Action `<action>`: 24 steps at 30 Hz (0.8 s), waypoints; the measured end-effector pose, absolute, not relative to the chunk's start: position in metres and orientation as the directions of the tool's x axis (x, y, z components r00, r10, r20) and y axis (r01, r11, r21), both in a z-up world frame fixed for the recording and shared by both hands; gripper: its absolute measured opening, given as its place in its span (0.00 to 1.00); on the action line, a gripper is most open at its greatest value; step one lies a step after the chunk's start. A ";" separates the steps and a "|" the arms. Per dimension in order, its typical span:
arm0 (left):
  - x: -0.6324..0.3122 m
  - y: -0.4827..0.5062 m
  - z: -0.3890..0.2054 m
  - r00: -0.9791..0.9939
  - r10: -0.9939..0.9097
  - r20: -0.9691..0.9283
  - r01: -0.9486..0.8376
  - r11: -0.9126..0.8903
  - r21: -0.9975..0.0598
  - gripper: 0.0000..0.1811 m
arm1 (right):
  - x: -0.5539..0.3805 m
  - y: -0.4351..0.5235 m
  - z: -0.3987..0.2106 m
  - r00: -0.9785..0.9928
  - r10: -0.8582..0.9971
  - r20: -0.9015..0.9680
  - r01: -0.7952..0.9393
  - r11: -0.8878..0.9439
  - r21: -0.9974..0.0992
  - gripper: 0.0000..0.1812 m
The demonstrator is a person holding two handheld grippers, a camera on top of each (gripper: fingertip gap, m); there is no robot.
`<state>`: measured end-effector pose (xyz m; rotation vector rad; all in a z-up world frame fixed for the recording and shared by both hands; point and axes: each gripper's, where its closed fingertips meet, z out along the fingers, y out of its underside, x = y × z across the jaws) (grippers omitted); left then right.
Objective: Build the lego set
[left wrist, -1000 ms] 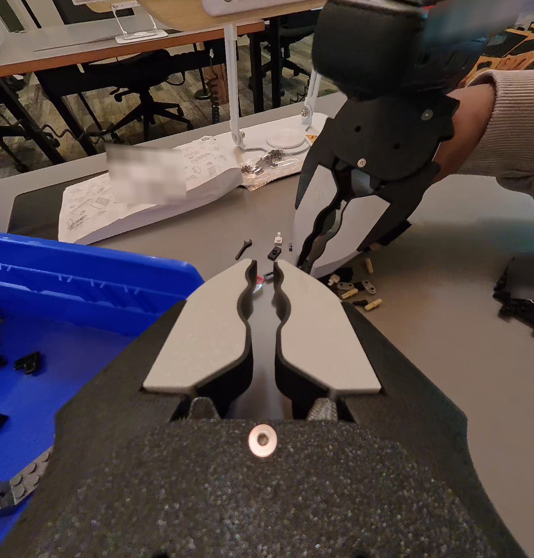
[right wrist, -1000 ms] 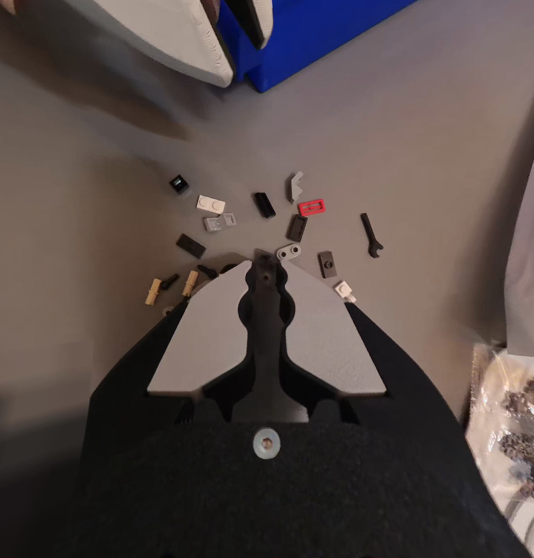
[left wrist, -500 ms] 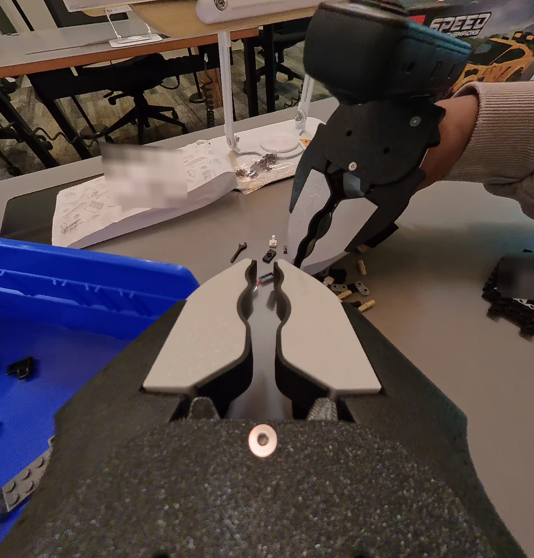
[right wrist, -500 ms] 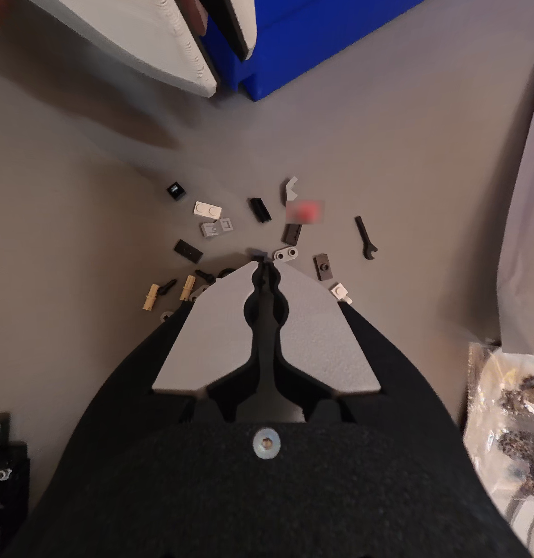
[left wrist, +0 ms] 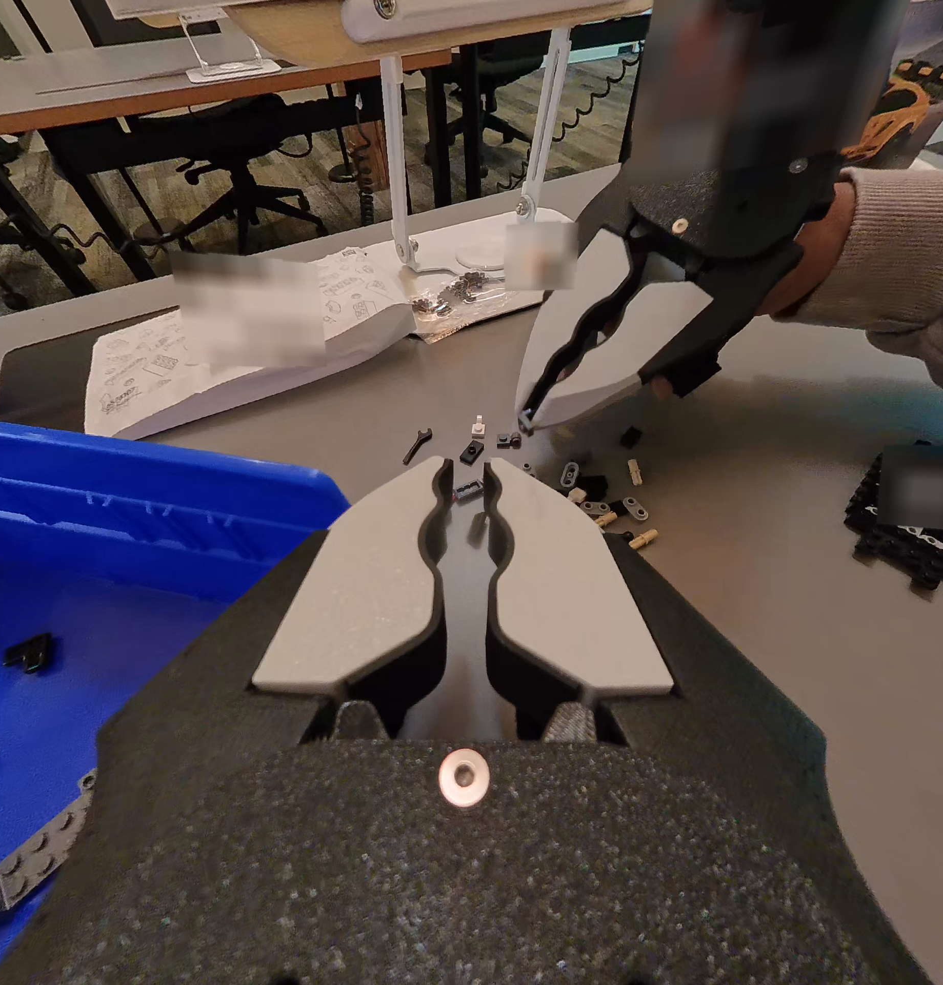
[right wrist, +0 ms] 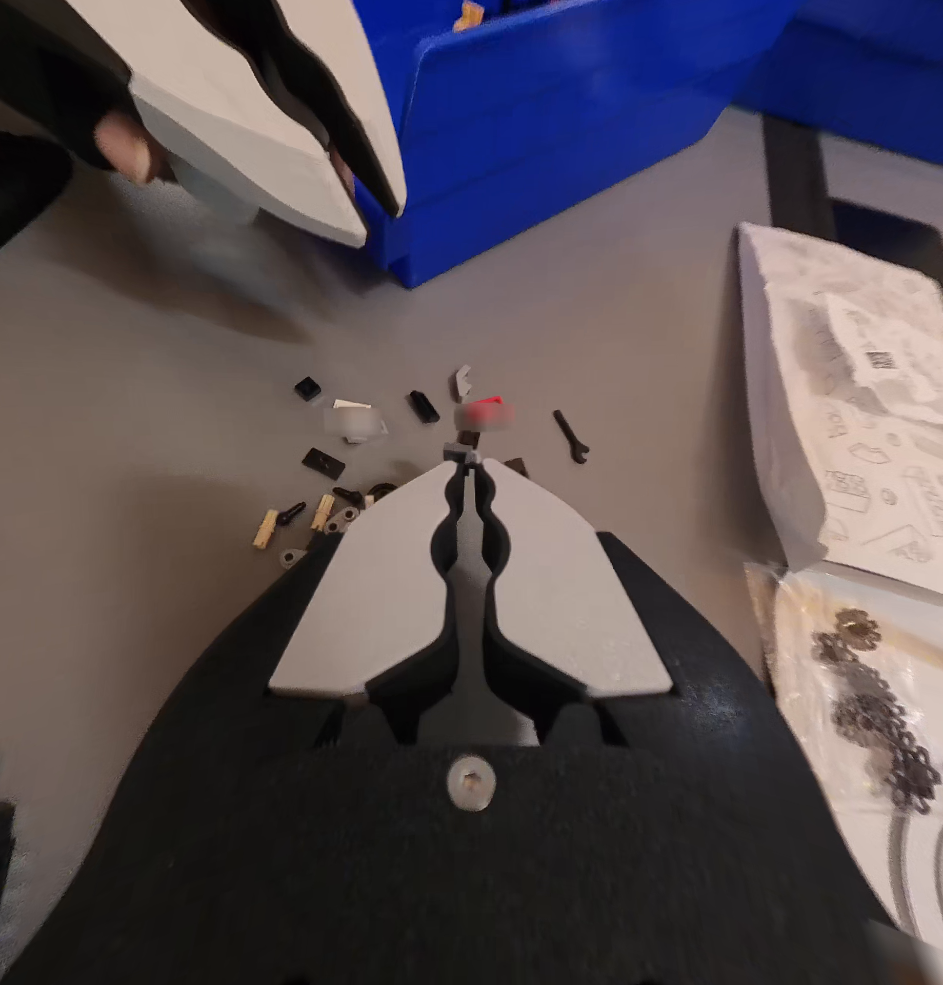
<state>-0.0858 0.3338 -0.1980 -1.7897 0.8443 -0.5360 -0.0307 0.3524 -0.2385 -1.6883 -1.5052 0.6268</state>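
My right tongs (right wrist: 466, 462) pinch a small grey lego piece (right wrist: 461, 453) just above the scattered pieces (right wrist: 320, 462) on the counter (right wrist: 139, 384); my left tongs (left wrist: 466, 469) hover nearby, slightly parted, empty.

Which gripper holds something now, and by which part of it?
The right gripper pinches a small grey piece by its near end at the fingertips. The left gripper holds nothing.

The grey table (right wrist: 645, 341) carries loose Lego pieces (right wrist: 320, 463) ahead of the right gripper (right wrist: 467, 465); blue bin (right wrist: 511, 133) beyond; booklet (right wrist: 858, 405) rightward.
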 end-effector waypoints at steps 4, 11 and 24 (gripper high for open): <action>-0.083 0.333 -0.199 0.641 -0.767 -0.021 -0.288 -0.214 -0.933 0.06 | -0.030 0.348 -0.215 0.208 0.968 0.141 0.437 0.037 -0.899 0.02; -0.066 0.320 -0.195 0.572 -0.817 -0.065 -0.299 -0.134 -0.945 0.08 | -0.031 0.317 -0.172 0.105 0.988 -0.117 0.083 -0.126 -0.989 0.02; -0.073 0.322 -0.207 0.590 -0.797 -0.132 -0.409 -0.154 -0.900 0.05 | -0.012 0.335 -0.185 0.200 0.959 -0.198 0.201 -0.239 -0.950 0.02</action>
